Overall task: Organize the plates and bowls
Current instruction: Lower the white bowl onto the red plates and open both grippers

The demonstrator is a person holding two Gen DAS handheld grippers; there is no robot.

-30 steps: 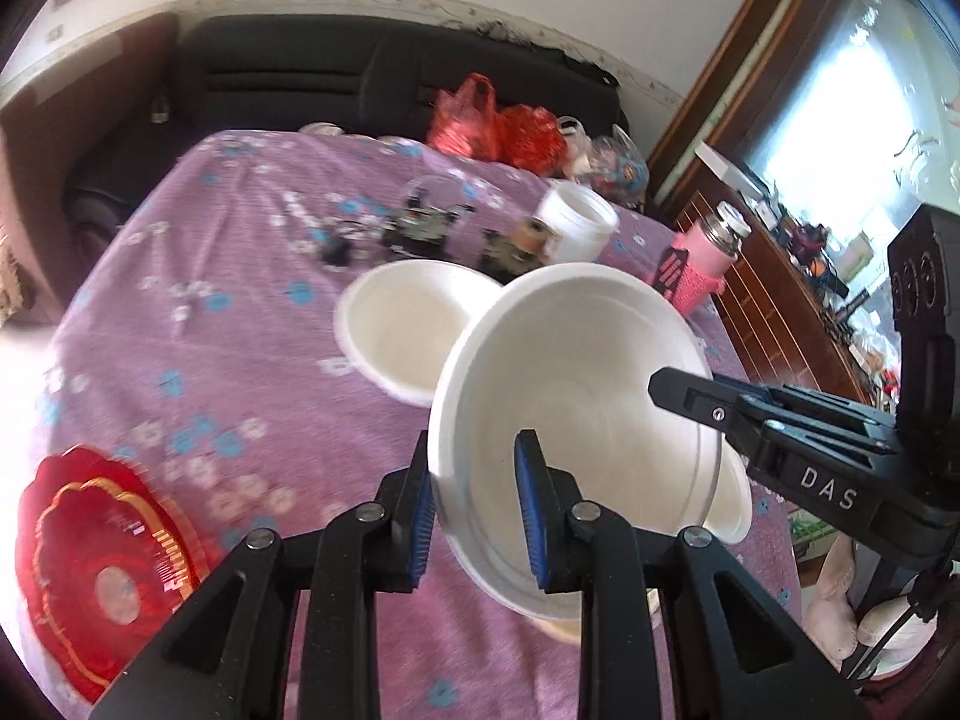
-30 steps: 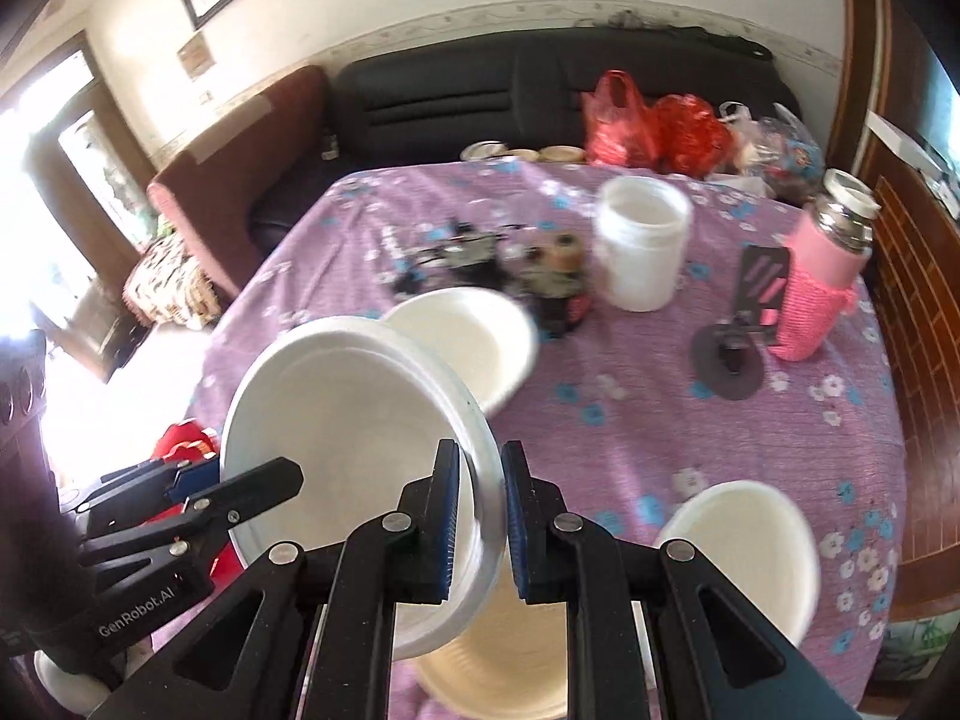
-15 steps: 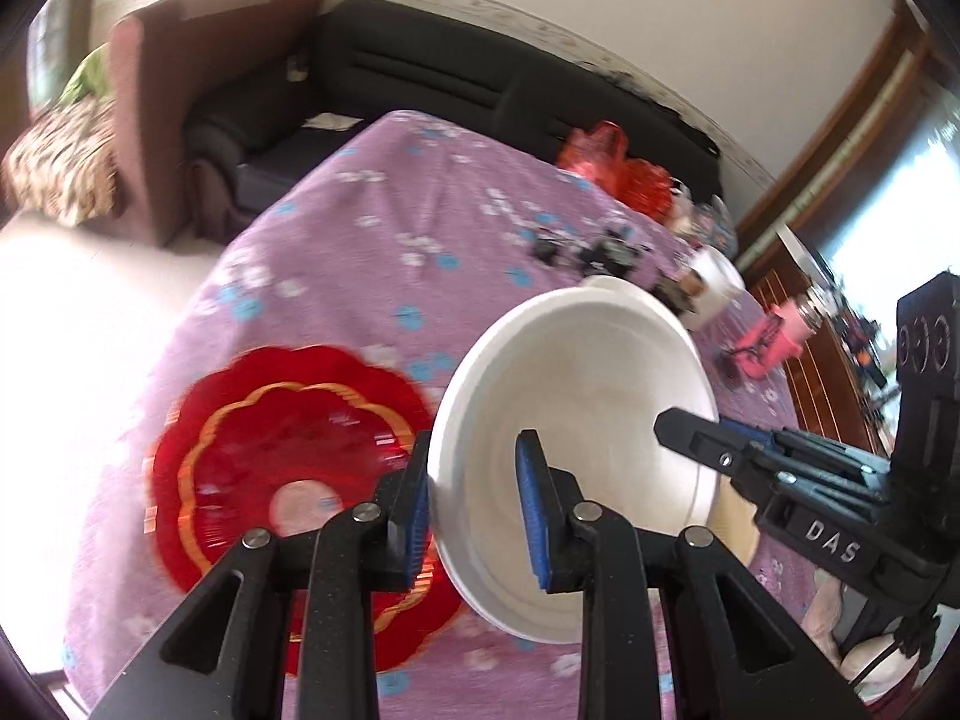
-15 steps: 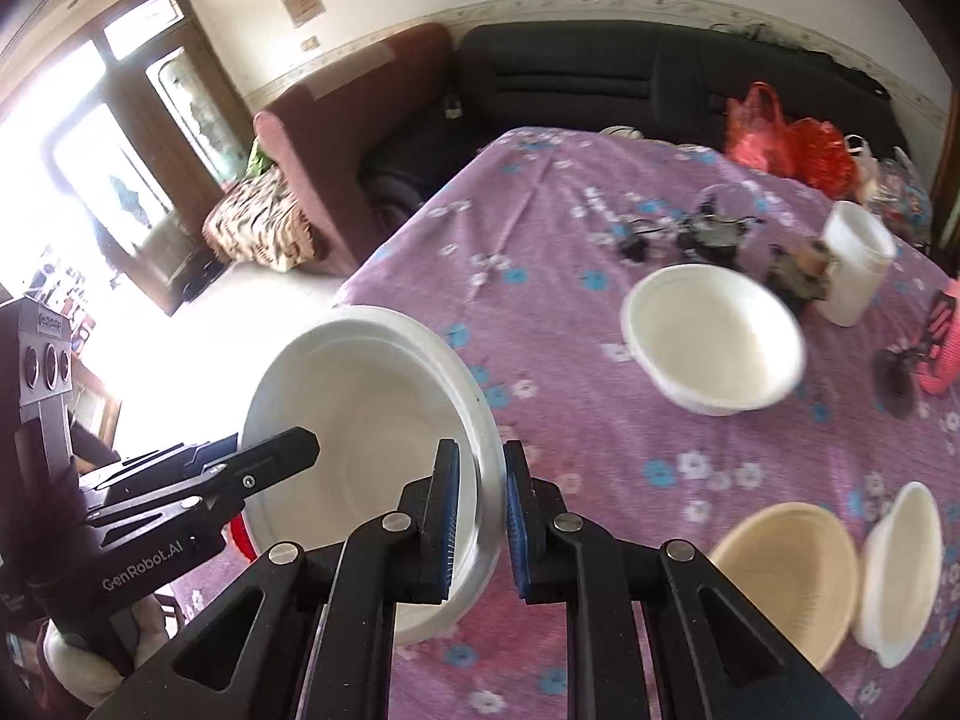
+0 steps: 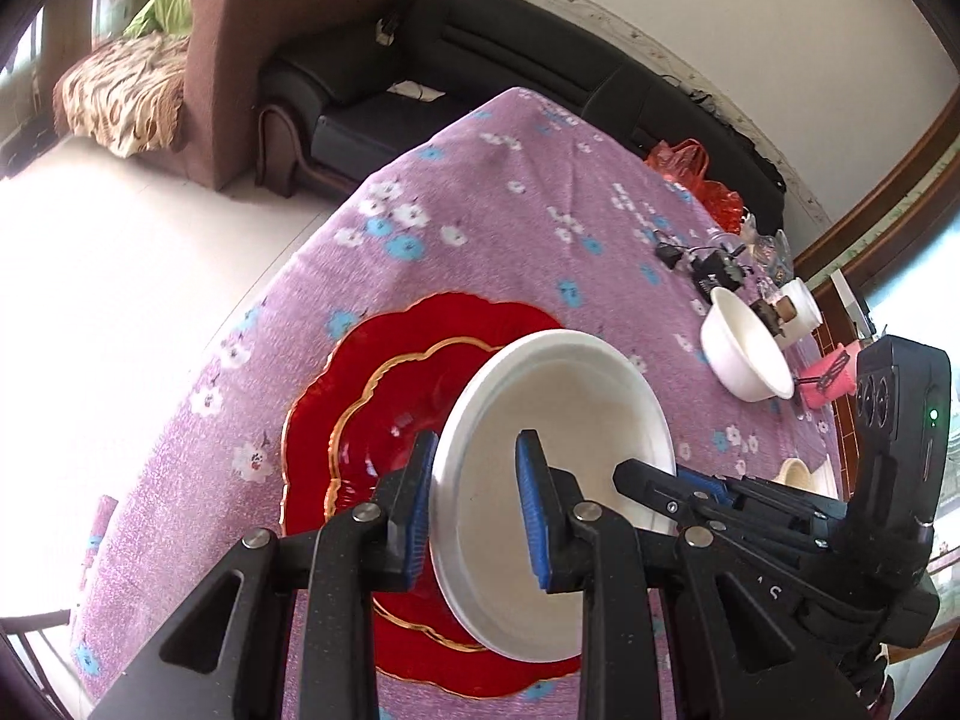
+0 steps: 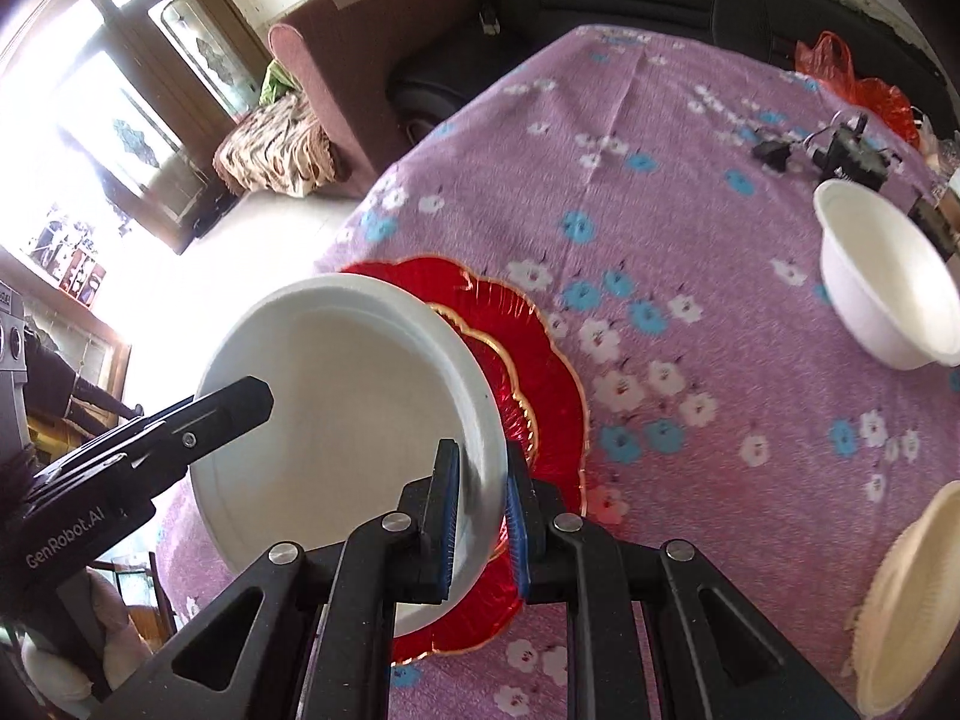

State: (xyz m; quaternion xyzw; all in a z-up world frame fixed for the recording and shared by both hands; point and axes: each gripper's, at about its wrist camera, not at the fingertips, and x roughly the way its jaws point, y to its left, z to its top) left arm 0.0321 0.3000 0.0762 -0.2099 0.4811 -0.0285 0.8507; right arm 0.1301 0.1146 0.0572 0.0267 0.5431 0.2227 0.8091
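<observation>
A large white plate (image 5: 564,420) (image 6: 336,414) hangs tilted just above a red scalloped plate (image 5: 384,396) (image 6: 528,354) with gold trim on the purple flowered tablecloth. My left gripper (image 5: 474,510) is shut on the white plate's left rim. My right gripper (image 6: 480,516) is shut on its right rim, and its black fingers (image 5: 672,486) show at the plate's right side in the left wrist view. The left gripper's fingers (image 6: 198,420) reach over the plate in the right wrist view. The white plate hides much of the red one.
A white bowl (image 5: 744,354) (image 6: 882,288) stands further back on the table, a cream ribbed bowl (image 6: 906,606) at the near right. Small black gadgets (image 6: 840,150), a white jar (image 5: 801,309), a pink bottle (image 5: 831,375) and red bags (image 5: 690,171) crowd the far end. Sofas stand beyond.
Both grippers have carried the white plate leftward and down, from beside the white bowl to over the red plate, which now lies right under it.
</observation>
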